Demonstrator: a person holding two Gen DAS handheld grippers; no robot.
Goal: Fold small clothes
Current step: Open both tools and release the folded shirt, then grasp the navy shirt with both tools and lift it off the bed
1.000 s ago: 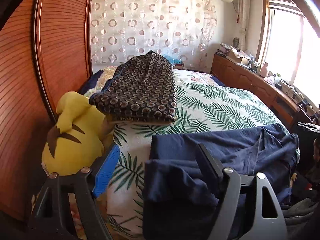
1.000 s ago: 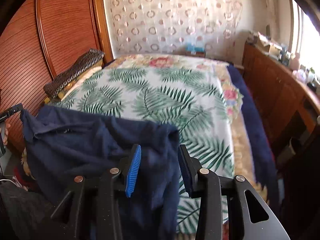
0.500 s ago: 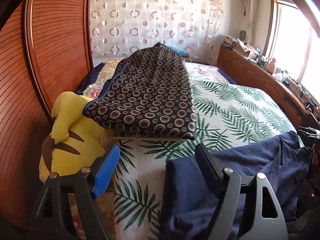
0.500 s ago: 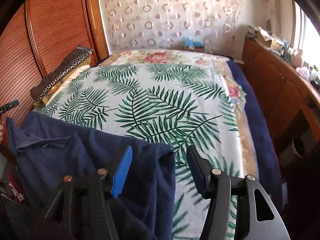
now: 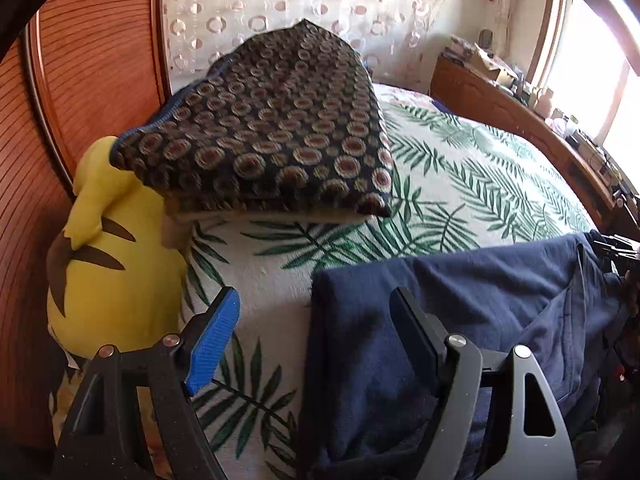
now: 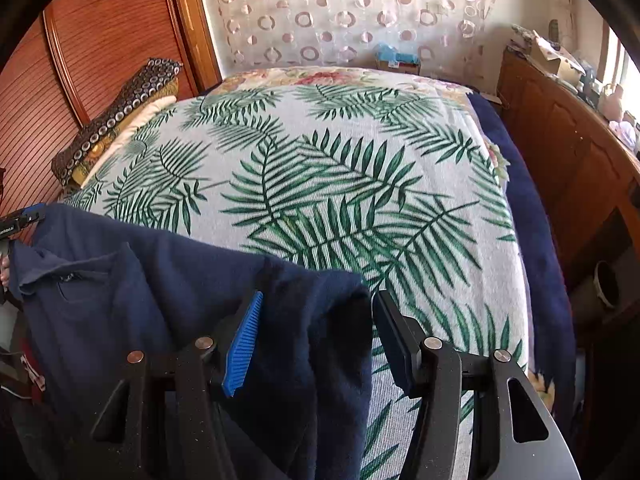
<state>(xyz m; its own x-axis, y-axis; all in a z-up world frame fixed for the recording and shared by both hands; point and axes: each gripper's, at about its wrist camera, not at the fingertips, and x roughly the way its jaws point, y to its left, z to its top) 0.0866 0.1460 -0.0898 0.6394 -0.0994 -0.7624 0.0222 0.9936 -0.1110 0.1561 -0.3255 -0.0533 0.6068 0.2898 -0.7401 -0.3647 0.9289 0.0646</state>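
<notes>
Garment: the navy shirt lies draped over the near edge of the bed, part on the leaf-print cover, part hanging off the front.
Long axis: it runs along that near edge, corner to corner, collar showing toward the middle.
Left tongs: apart, wide! Blue pad out over bare bedcover, dark pad over the shirt's left end. The fabric edge sits between the jaws, nothing pinched.
Right tongs: jaws have just been opening, and they stand apart now. The shirt's right corner lies between the pads, unpressed.
Which hand is nearer: each is right at its own end, so neither leads; I judge it a two-handed move.
Key relation: the cloth lies directly ahead of and under both tongs, with the bed's open middle beyond it.
Neighbours: patterned folded stack at the bed's left edge, yellow plush toy just beside it, both clear of the shirt.
</notes>
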